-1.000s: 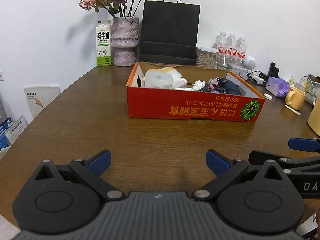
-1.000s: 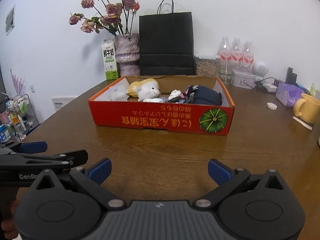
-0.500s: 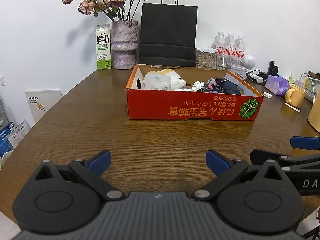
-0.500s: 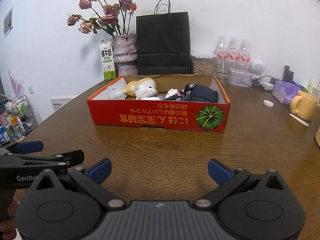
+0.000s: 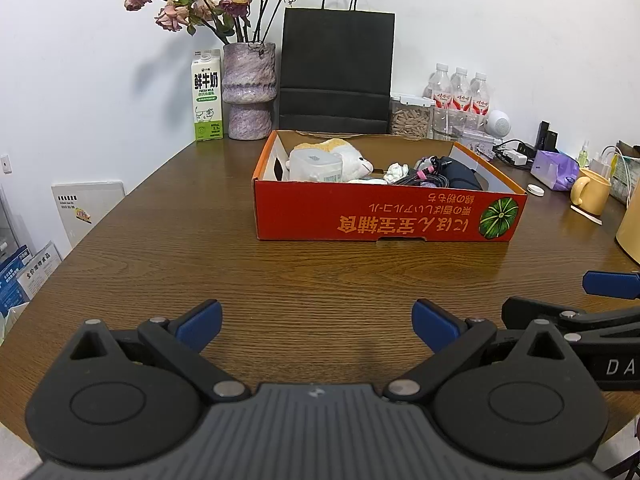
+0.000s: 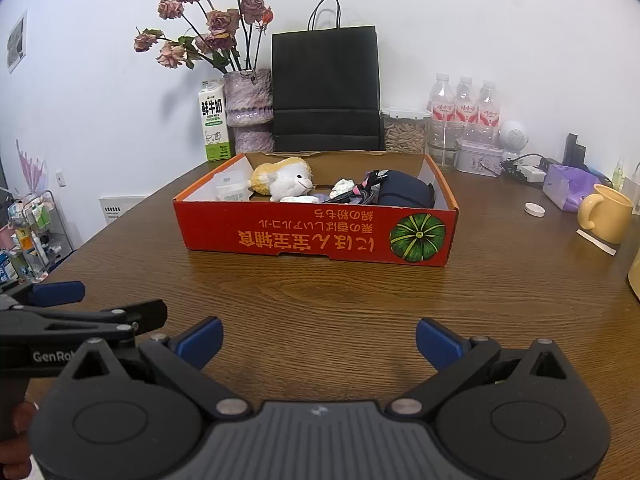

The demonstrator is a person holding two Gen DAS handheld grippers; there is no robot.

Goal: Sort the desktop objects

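The left gripper (image 5: pixel 316 322) hovers low over the wooden table (image 5: pixel 160 248) with its blue-tipped jaws spread wide and nothing between them; the right gripper (image 6: pixel 319 338) hangs beside it in the same way, jaws released and empty; from the left wrist view the right tool shows at 3 o'clock, and from the right wrist view the left tool shows at 9 o'clock, with part of a hand (image 6: pixel 16 432) on its grip.

At 12 o'clock from both tools, well apart from them, stands a red cardboard box (image 5: pixel 384 216) printed with a green pumpkin; inside it lie a plush toy (image 6: pixel 286 178) toward the left, a translucent plastic container (image 5: pixel 316 166) just beside the toy, a crumpled white tissue (image 5: pixel 396 170) near the middle, and a dark pouch (image 6: pixel 404 194) with tangled cables (image 5: pixel 424 172) toward the right.

Behind the box, along the wall, stand a milk carton (image 5: pixel 207 96), a purple vase (image 5: pixel 249 88) of dried roses, a black paper bag (image 5: pixel 338 72), a clear jar (image 5: pixel 410 118) and three water bottles (image 5: pixel 460 90); at 2 o'clock sit a yellow mug (image 5: pixel 592 196), a small white cap (image 5: pixel 535 189) and a purple packet (image 5: pixel 554 168).
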